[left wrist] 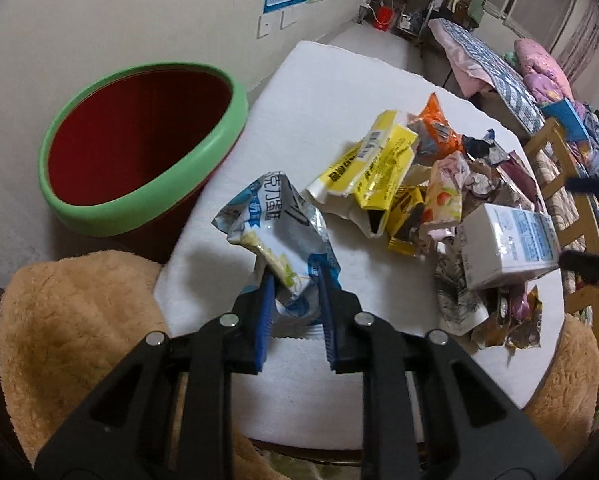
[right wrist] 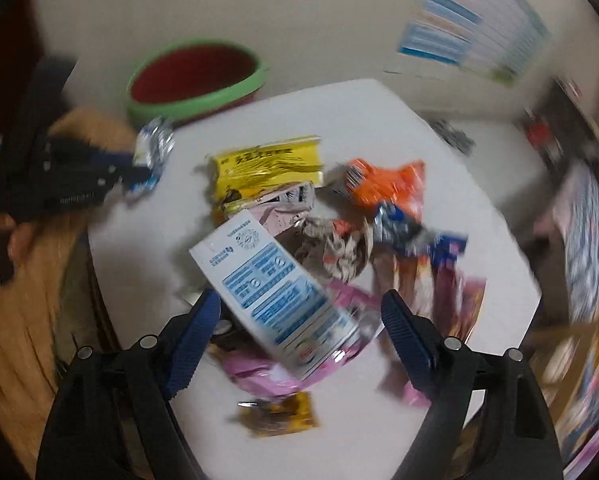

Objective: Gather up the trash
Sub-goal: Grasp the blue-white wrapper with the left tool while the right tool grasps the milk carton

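The left gripper (left wrist: 293, 276) pinches a crumpled blue-and-silver snack wrapper (left wrist: 273, 232) above the white table (left wrist: 319, 92), right of the red bin (left wrist: 139, 148). The right gripper (right wrist: 299, 312) gapes wide around a white carton (right wrist: 275, 296), not gripping it.

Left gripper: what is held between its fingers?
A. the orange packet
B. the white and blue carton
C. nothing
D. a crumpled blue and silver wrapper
D: the left gripper has its fingers shut on the crumpled blue and silver wrapper, lifted beside the bin.
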Motion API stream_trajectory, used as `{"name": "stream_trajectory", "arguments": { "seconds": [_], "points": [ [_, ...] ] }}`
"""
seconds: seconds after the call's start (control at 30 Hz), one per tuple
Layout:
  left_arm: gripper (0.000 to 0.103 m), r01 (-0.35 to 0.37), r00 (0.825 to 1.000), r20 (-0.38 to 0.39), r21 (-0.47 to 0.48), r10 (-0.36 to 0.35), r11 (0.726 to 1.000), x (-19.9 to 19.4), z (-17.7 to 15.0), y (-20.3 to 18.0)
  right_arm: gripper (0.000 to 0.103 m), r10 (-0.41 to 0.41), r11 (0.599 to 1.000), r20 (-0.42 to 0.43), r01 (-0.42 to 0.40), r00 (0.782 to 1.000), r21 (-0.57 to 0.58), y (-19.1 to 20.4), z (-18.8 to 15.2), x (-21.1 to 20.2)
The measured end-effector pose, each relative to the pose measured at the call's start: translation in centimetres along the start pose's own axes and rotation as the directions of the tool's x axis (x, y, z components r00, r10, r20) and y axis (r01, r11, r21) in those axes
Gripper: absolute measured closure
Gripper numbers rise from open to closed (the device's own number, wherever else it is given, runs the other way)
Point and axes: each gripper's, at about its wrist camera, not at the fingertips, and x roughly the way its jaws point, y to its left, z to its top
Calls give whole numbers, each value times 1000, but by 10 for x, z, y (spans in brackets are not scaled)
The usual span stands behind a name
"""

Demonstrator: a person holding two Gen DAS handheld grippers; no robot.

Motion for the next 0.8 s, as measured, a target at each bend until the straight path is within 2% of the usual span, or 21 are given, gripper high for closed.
{"name": "stream_trajectory", "arguments": {
  "seconds": [0.07,0.1,0.23,0.37,0.47,0.57,0.63,0.7,0.8],
  "points": [
    [82,4,1000,-7,9,-4,1000,0,-1,0,23,63,997,-42,-65,997,-47,1,6,7],
    [82,5,1000,-9,6,-5,1000,2,0,-1,23,108,990,-95,-116,990,-78,3,9,17],
    [82,20,999,-25,-34,-20,999,5,1,7,23,93,979,-193,-126,977,-163,12,11,42],
    [82,23,999,-39,-37,-25,999,11,3,4,39,91,983,-210,-121,974,-139,11,3,58],
    [82,14,1000,-26,-32,-15,999,9,6,0,45,131,987,-164,-144,978,-69,9,-1,52],
    [82,2,999,38,-44,0,999,-7,11,2,46,220,974,-36,-217,975,59,4,2,26],
    [82,-39,995,88,-42,42,998,-18,20,6,46,263,949,69,-271,962,163,-2,8,6],
    [82,-68,991,115,-57,74,996,-25,28,12,46,275,922,152,-305,949,238,-5,15,-5],
    [82,-86,986,133,-118,102,989,-30,43,35,46,232,911,253,-301,939,284,-2,34,-10]
  ]
}}
